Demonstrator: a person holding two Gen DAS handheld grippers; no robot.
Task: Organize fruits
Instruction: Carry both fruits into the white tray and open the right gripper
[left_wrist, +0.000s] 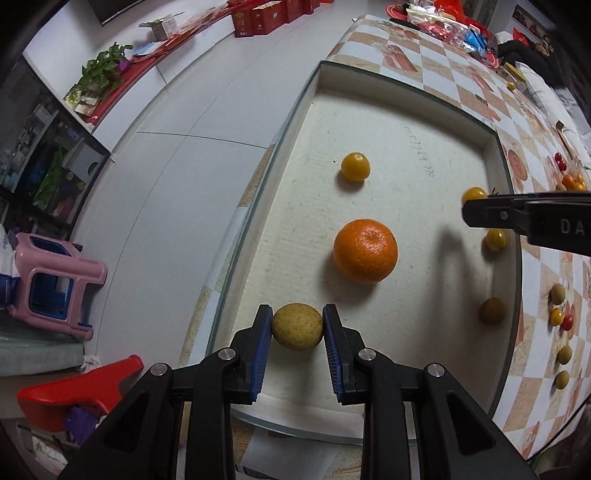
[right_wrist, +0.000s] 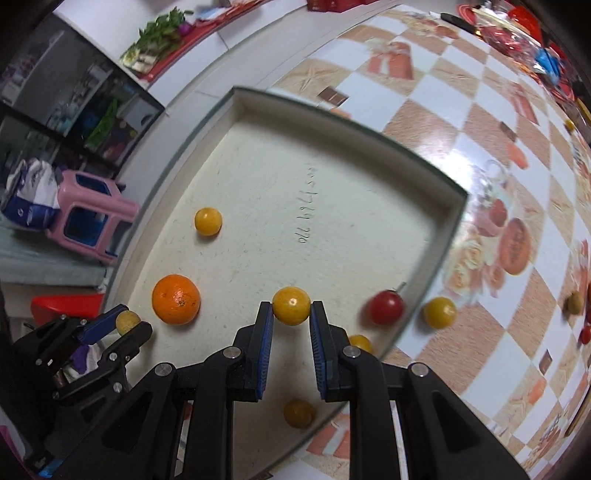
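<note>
Pinching a dull, rough-skinned yellow-green fruit (left_wrist: 297, 326) between its ribbed blue pads, the left gripper (left_wrist: 297, 328) hangs over the near left part of a shallow white tray (left_wrist: 406, 122), whose floor looks grainy like foam board. Just beyond it in the tray sits a round, dimpled orange (left_wrist: 365, 250), and farther back a smooth, glossy yellow tomato (left_wrist: 355, 167). To the right, the right gripper (right_wrist: 291, 312) clamps a second glossy yellow tomato (right_wrist: 291, 305) between its own blue pads above the tray. Past it, a shiny red cherry tomato (right_wrist: 386, 306) with a short stem lies against the tray's right wall. Outside that wall, another yellow tomato (right_wrist: 439, 312) rests on the glossy checkered tablecloth (right_wrist: 480, 110), printed in orange and white squares.
</note>
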